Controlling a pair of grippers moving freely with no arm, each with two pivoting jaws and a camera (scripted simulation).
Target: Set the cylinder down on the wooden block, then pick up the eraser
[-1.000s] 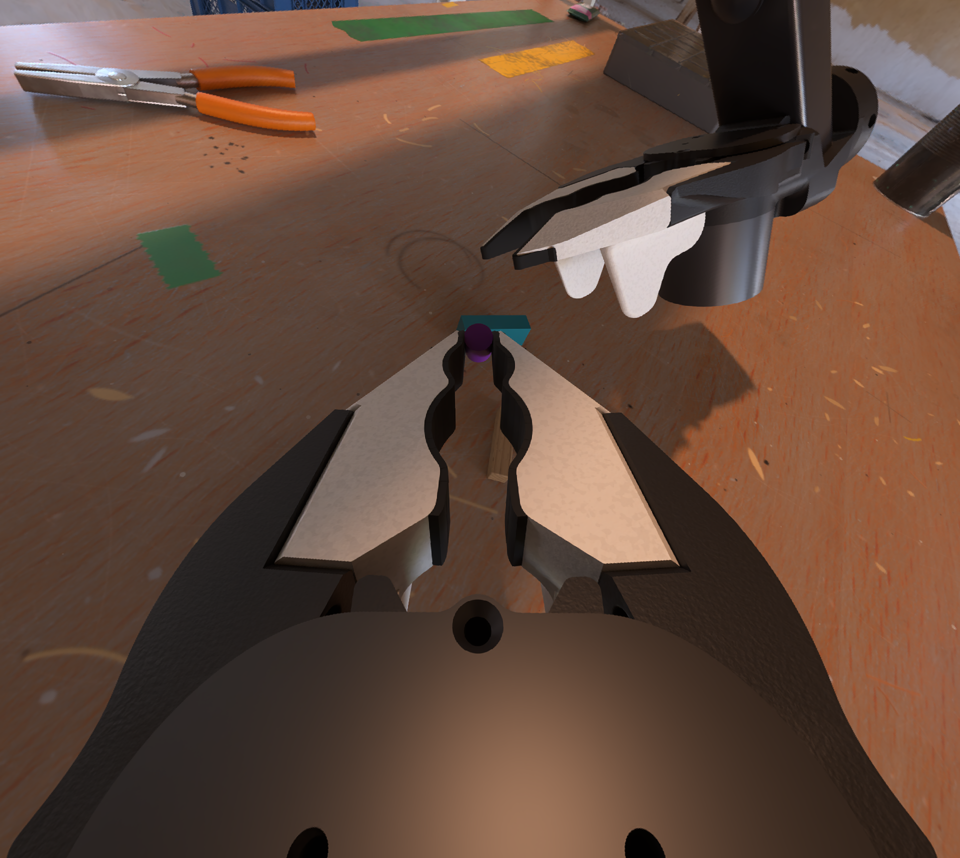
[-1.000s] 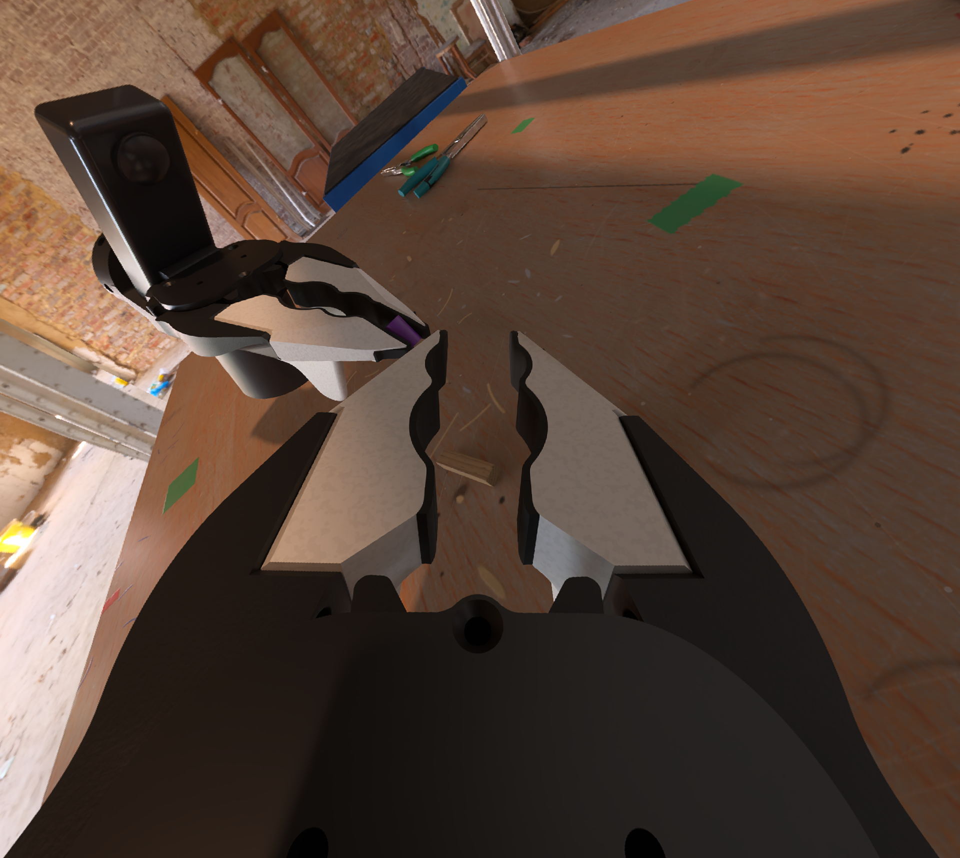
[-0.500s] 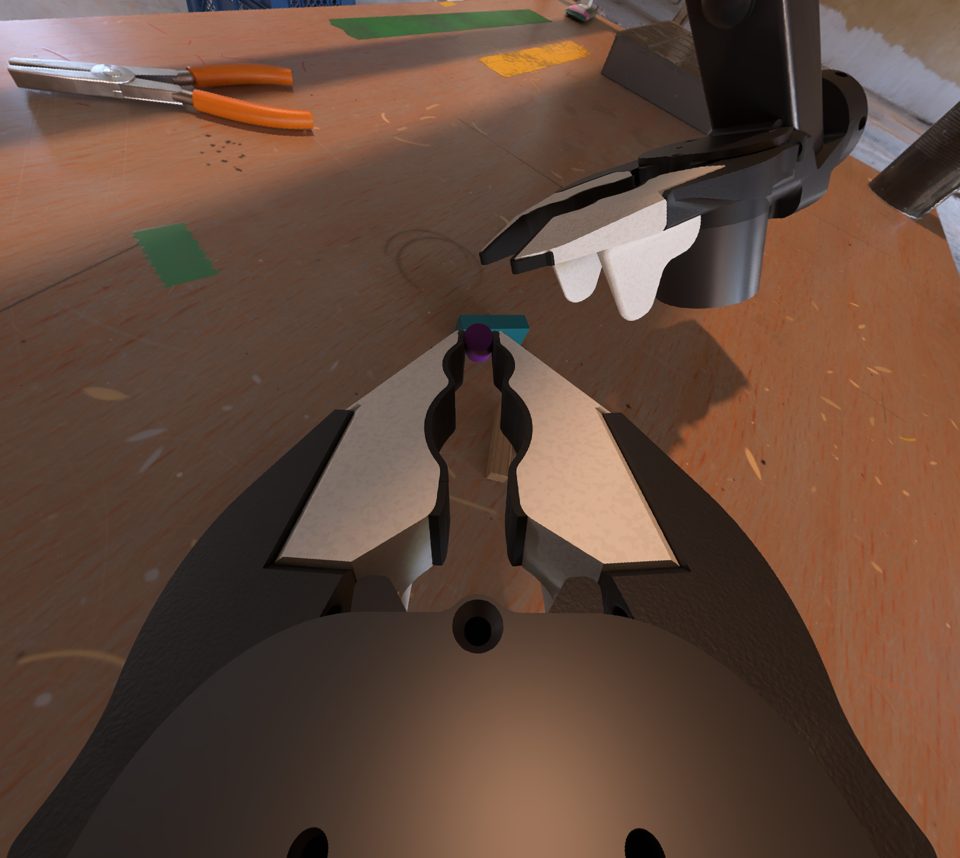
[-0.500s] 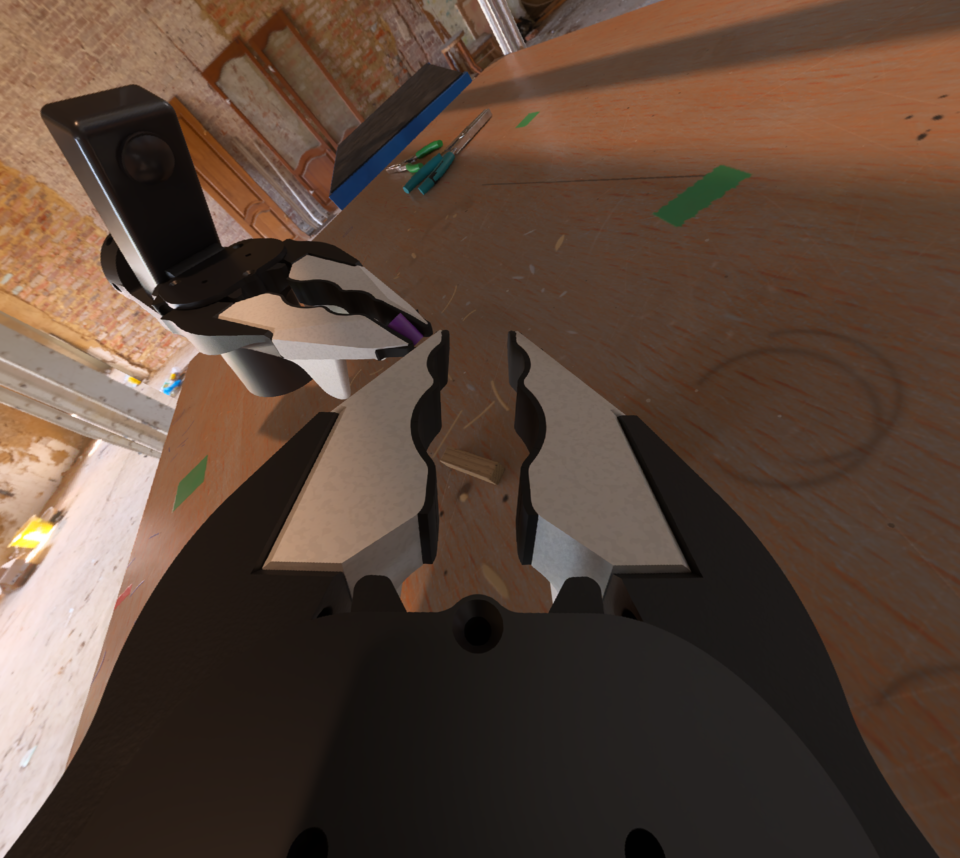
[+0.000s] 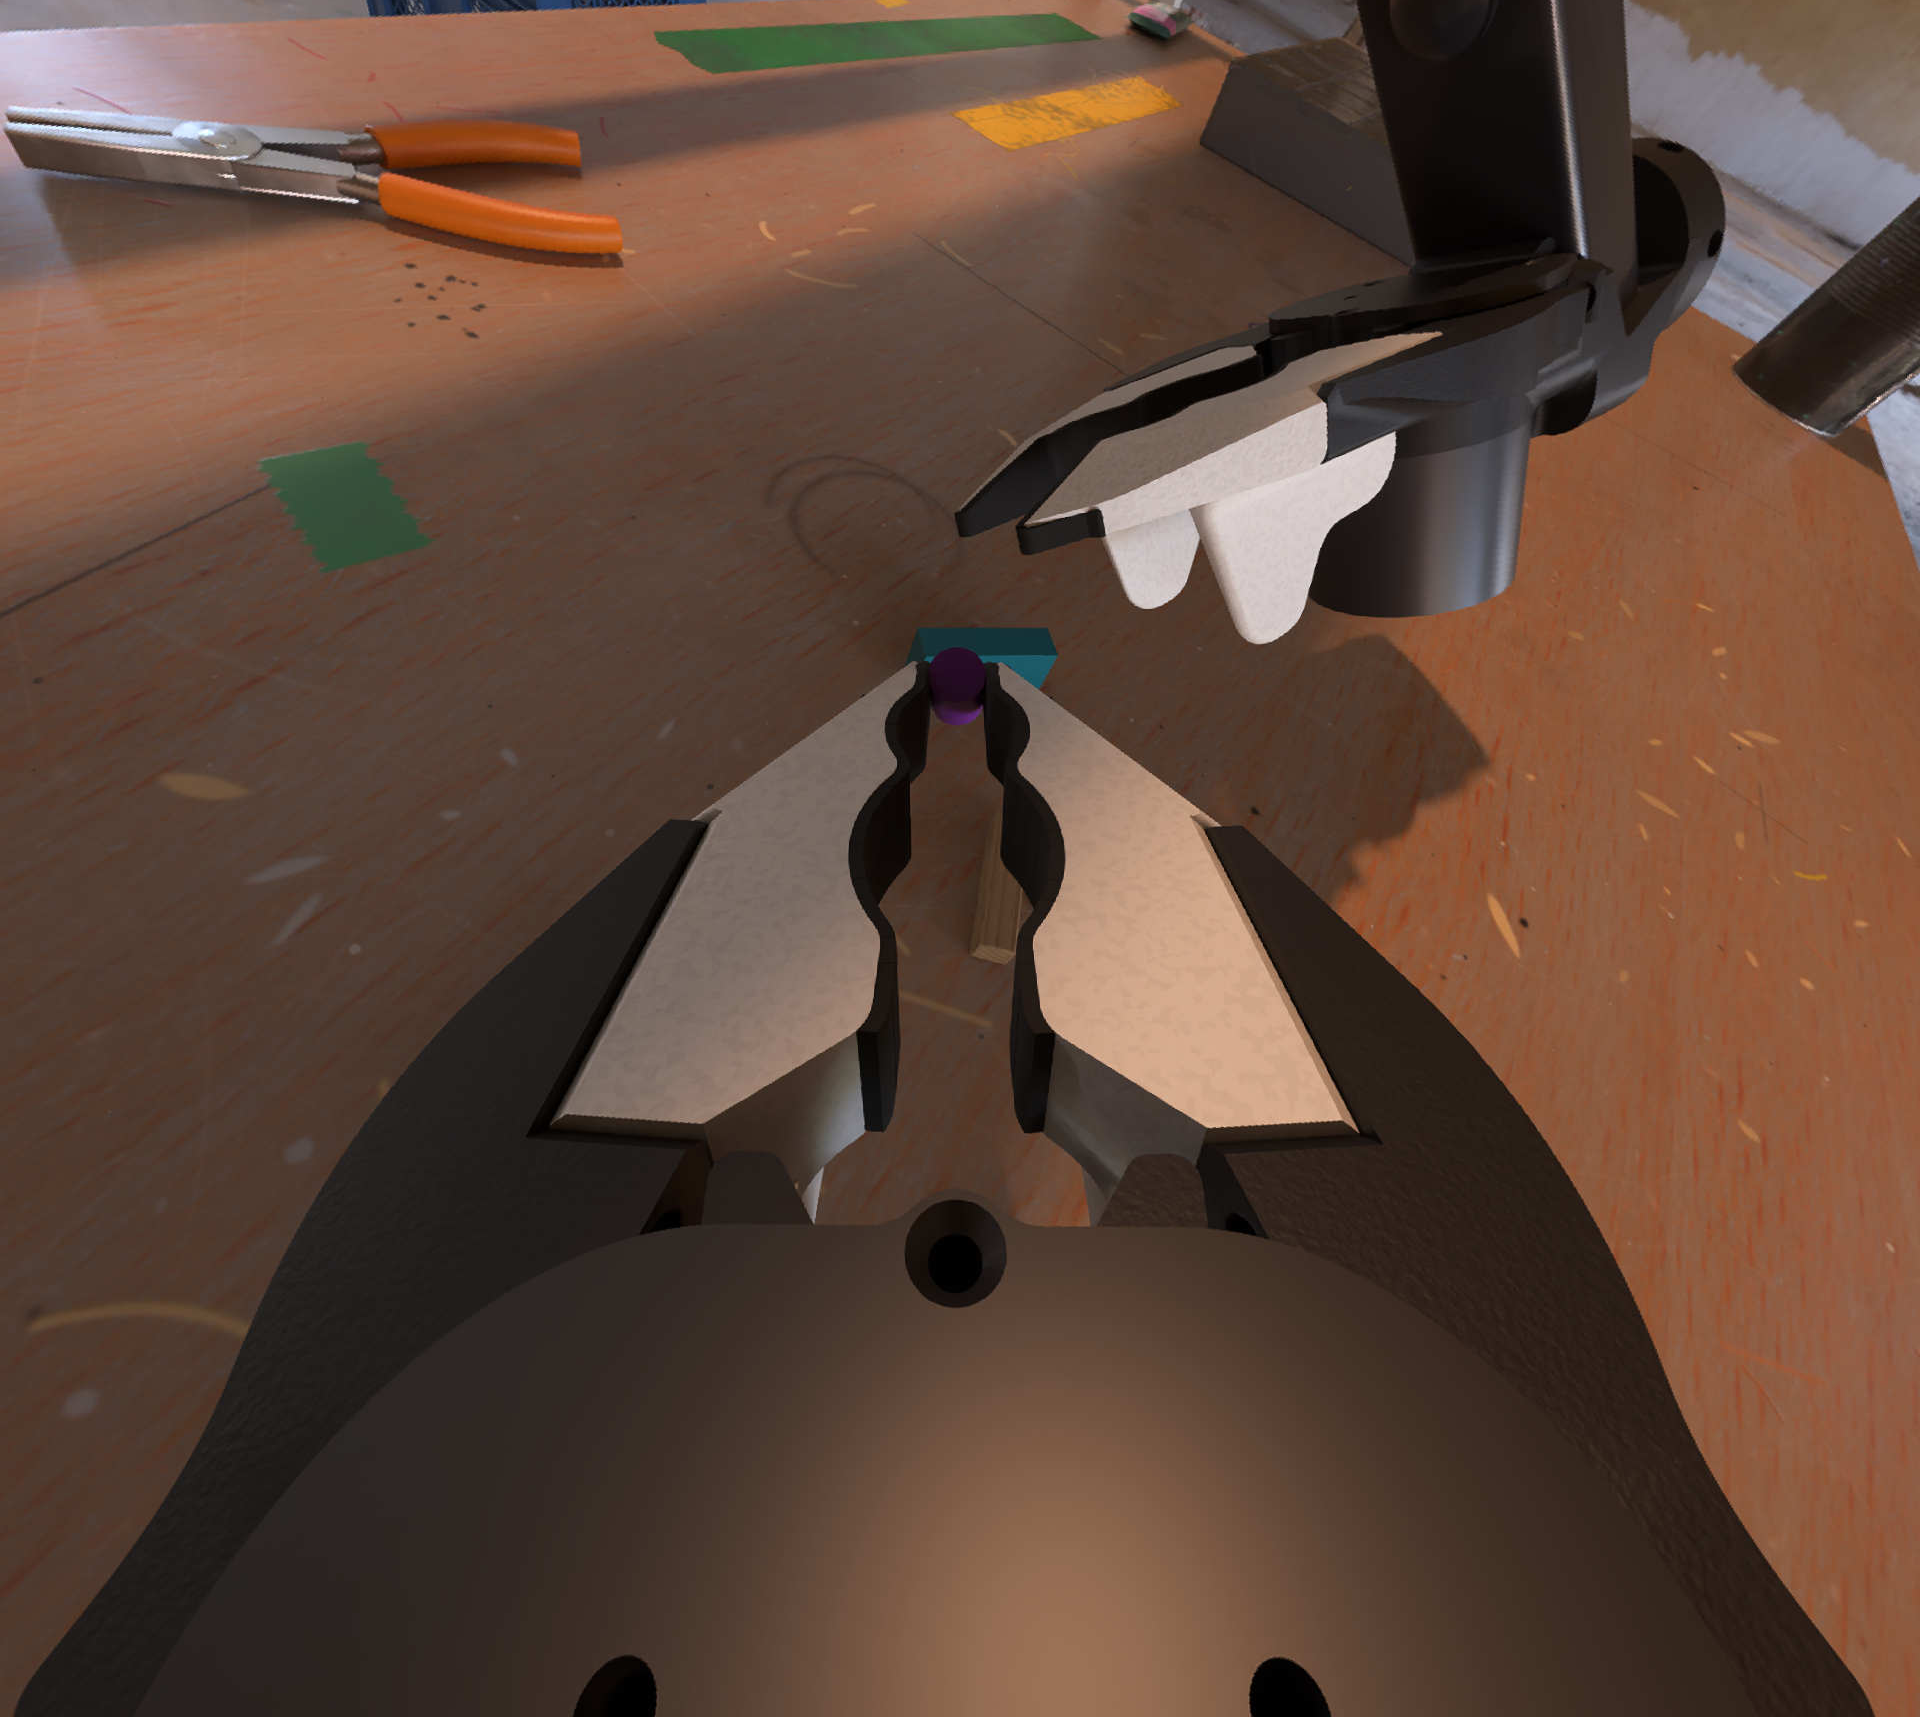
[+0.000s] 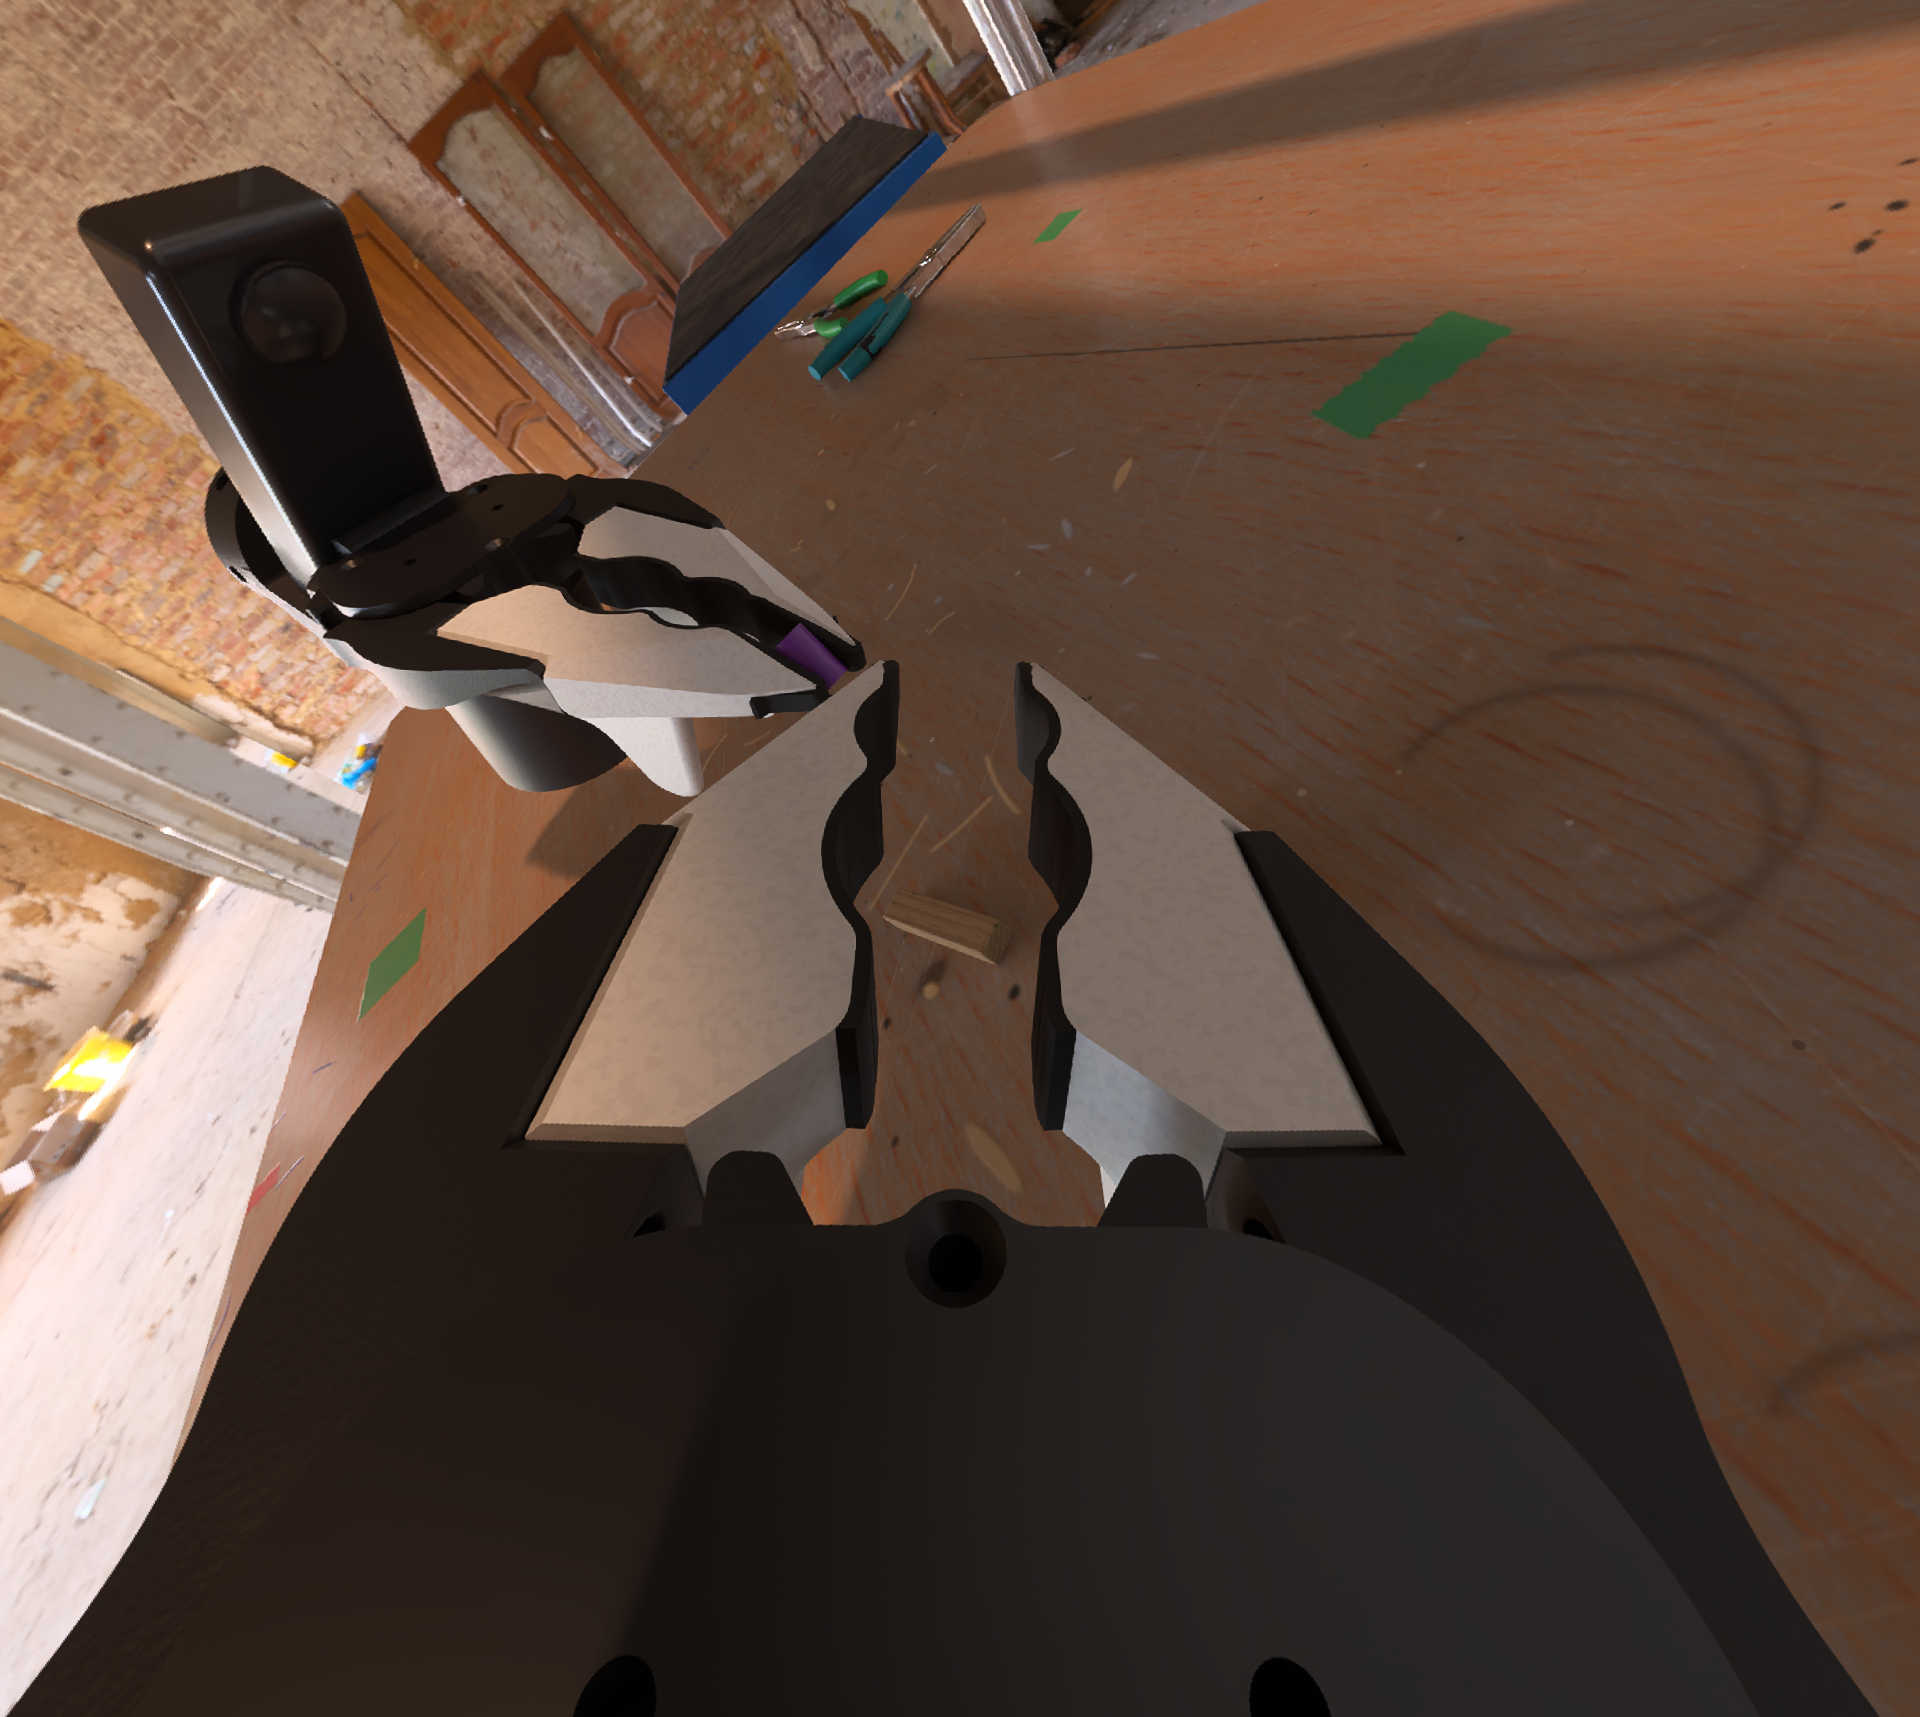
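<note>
My left gripper point(image 5: 956, 680) is shut on a small purple cylinder point(image 5: 956, 682) at its fingertips and holds it above the table. A small wooden block point(image 5: 1000, 909) lies on the table below, between the left fingers. A teal eraser point(image 5: 1003, 647) lies just beyond the cylinder, partly hidden by it. My right gripper point(image 6: 954, 680) is open and empty, hovering over the wooden block point(image 6: 945, 924). In the left wrist view the right gripper point(image 5: 1003, 519) hangs up and to the right. In the right wrist view the left gripper point(image 6: 831, 680) shows at left with the purple cylinder point(image 6: 808, 651).
Orange-handled pliers point(image 5: 312, 166) lie at the far left. Green tape patches point(image 5: 343, 506) and a yellow one point(image 5: 1065, 107) mark the wooden table point(image 5: 623, 732). A dark box point(image 5: 1309, 129) stands at the far right. Green-handled tools point(image 6: 862, 317) lie far off.
Both grippers have barely moved. The right gripper has drifted slightly, so the wooden block sits a little lower between its fingers. The cylinder stays held.
</note>
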